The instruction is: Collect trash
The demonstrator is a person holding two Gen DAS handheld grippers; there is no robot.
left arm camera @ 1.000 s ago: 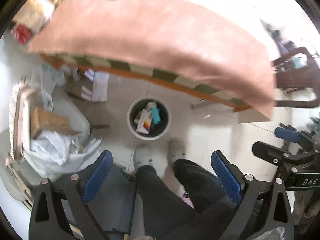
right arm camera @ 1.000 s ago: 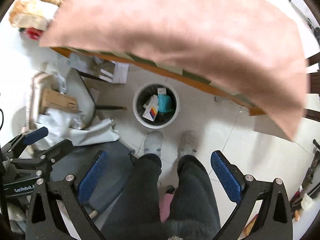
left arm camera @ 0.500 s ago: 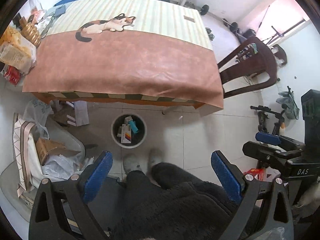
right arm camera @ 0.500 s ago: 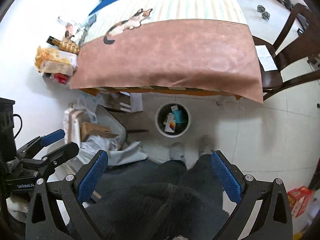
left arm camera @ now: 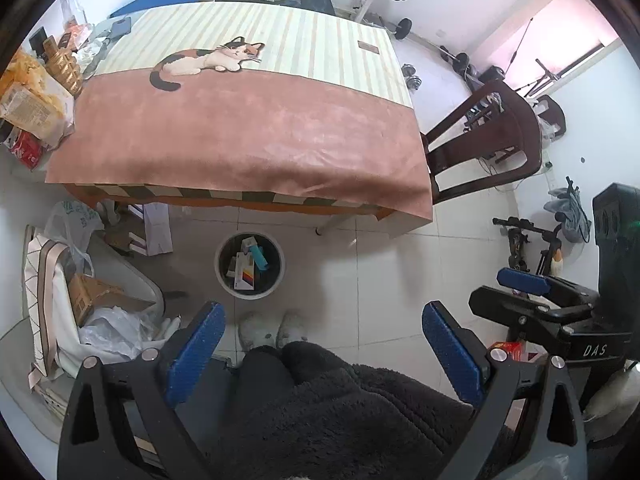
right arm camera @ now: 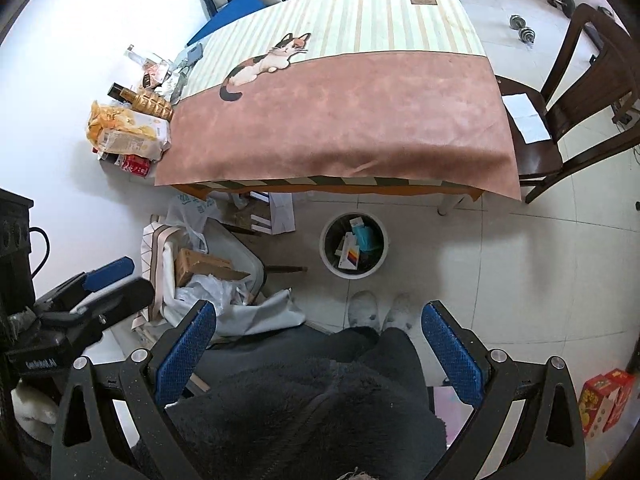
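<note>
Left tongs (left arm camera: 320, 350) wide open, empty | right tongs (right arm camera: 320, 350) same | round white trash bin (left arm camera: 276, 280) on floor, holding boxes | pink-clothed tabletop (right arm camera: 340, 120) apparently cleared; collecting likely done

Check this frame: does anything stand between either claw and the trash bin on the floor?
Nothing visible blocks the way. Both the left claw and right claw hang open and empty above the trash bin, with only the person's legs below.

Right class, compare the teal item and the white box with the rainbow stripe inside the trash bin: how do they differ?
In the trash bin, the teal item is one solid colour, while the white box carries a rainbow stripe. The teal item lies nearer the table; the white box lies nearer the person's slippers. Both rest inside the bin.
</note>
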